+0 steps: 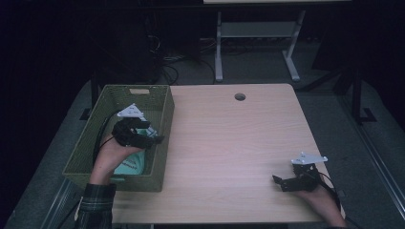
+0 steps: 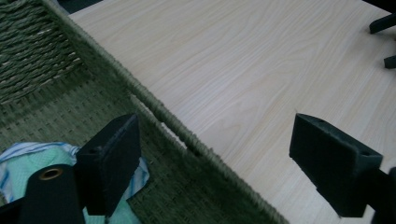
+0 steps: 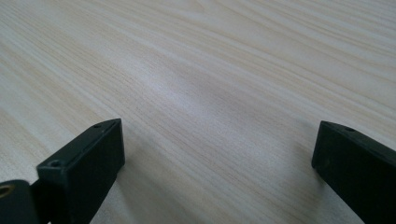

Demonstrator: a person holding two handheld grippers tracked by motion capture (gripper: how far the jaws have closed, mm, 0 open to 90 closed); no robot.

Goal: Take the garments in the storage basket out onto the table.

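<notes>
From the high view, the left gripper [image 1: 148, 136] hangs over the right-hand wall of the green woven basket [image 1: 107, 98], with a mint-green cloth [image 1: 129, 166] lying on the basket floor just below and behind it, toward the person. The right gripper [image 1: 282, 182] rests low over the bare wooden table [image 1: 229, 143], well apart from the basket and not needed yet.

In the left gripper view, the jaws stand wide apart and empty, straddling the basket rim [image 2: 159, 109]: one jaw is inside the basket, the other out over the tabletop. The cloth [image 2: 28, 158], mint with a blue-striped edge, sits beside and beneath the inner jaw. To pick it up cleanly, I would draw both jaws inside the wall first, then drop onto a raised fold rather than pinching flat fabric against the weave.

In the right gripper view, the jaws are spread with nothing between them but wood grain [image 3: 210, 93]; holding it there keeps the landing space free.
</notes>
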